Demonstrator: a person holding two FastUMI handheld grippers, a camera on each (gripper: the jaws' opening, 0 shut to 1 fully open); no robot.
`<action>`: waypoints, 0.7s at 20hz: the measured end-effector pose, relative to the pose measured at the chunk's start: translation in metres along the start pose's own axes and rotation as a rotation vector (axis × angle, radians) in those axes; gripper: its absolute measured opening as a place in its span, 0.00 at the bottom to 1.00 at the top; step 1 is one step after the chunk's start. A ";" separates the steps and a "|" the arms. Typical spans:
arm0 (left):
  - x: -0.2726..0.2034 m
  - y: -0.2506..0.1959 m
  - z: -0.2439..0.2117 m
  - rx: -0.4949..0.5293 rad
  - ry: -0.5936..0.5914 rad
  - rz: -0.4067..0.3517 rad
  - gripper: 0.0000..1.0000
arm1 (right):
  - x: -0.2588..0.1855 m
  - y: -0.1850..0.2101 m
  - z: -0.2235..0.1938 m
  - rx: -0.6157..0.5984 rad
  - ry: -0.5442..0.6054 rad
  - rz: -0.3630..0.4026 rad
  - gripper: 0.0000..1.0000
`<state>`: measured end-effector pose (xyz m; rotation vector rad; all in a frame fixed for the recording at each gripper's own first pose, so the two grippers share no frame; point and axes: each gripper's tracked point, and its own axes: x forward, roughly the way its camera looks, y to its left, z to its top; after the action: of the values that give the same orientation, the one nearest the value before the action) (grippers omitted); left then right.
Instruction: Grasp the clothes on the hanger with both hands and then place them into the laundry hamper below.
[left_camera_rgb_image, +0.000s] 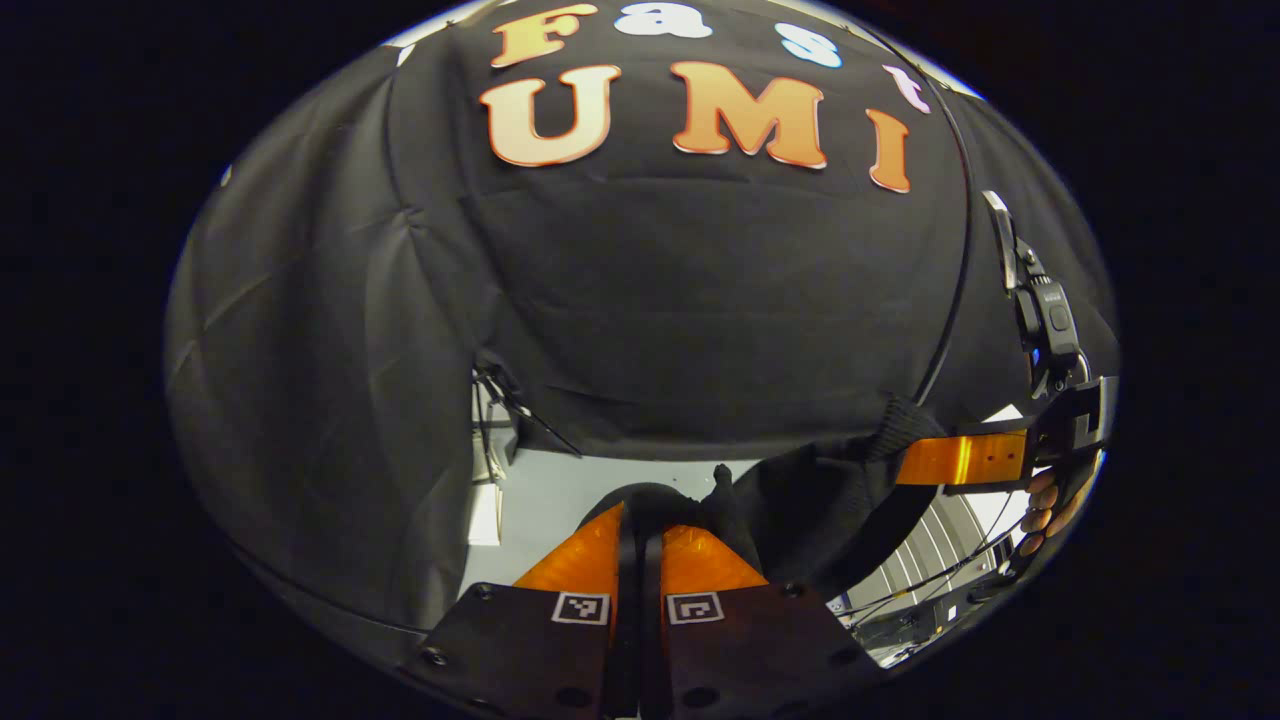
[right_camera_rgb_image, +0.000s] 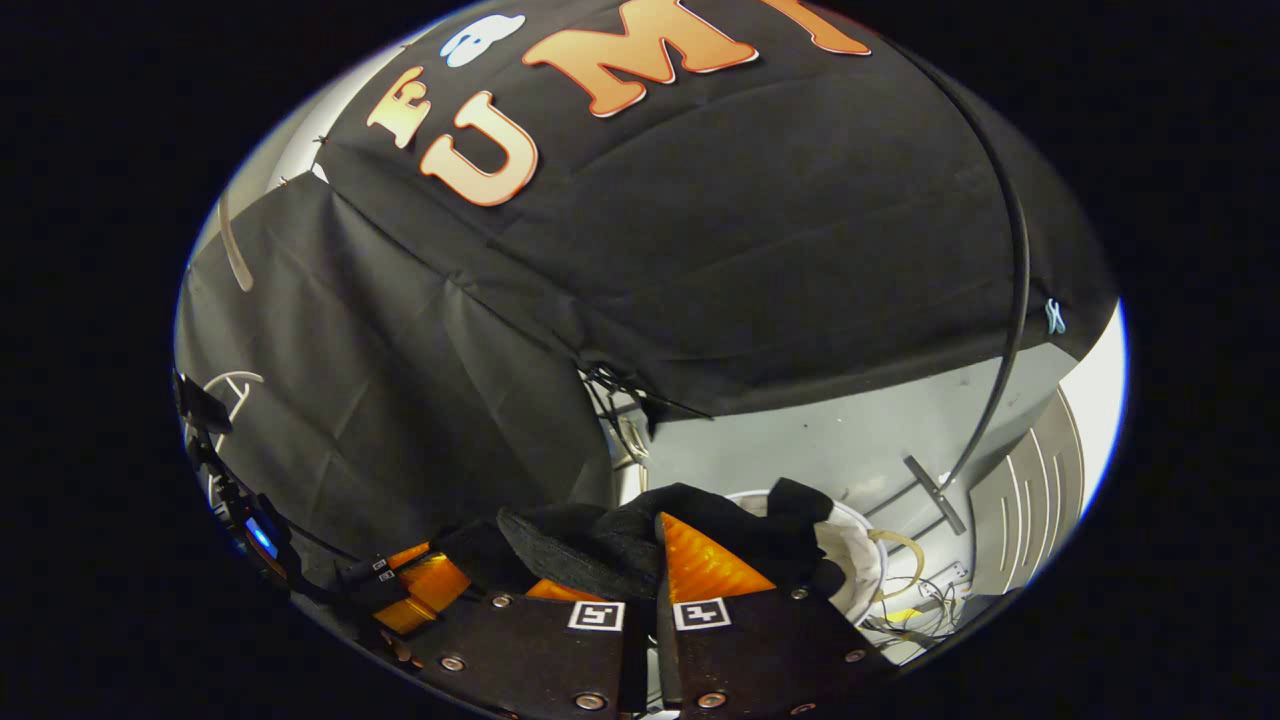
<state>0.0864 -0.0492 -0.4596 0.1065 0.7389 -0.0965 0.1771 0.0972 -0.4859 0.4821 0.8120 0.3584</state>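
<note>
Both grippers (left_camera_rgb_image: 640, 545) (right_camera_rgb_image: 640, 560) pinch black clothes (right_camera_rgb_image: 600, 545) over the white hamper (right_camera_rgb_image: 865, 565).

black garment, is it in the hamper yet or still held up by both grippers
Held, not yet in. In the right gripper view the black garment is bunched in the right gripper, above the white hamper; in the left gripper view the left gripper pinches it too.

Black clothes (right_camera_rgb_image: 610, 545) — matt, soft knit cloth

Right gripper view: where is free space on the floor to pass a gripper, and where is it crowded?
Bare grey floor lies between the black cloth wall and the white hamper. Crowded: loose cables right of the hamper, and the black garment draped over the right gripper above the hamper.
</note>
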 end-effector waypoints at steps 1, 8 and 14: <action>0.007 -0.010 -0.009 0.005 0.023 -0.015 0.07 | 0.004 -0.008 -0.009 -0.007 0.018 -0.027 0.04; 0.028 -0.046 -0.048 -0.046 0.235 -0.074 0.07 | 0.030 -0.066 -0.075 -0.052 0.167 -0.205 0.07; 0.029 -0.056 -0.085 -0.095 0.394 -0.041 0.15 | 0.027 -0.092 -0.101 -0.031 0.237 -0.282 0.15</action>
<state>0.0444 -0.0950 -0.5450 0.0188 1.1377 -0.0797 0.1291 0.0607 -0.6115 0.2938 1.0880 0.1675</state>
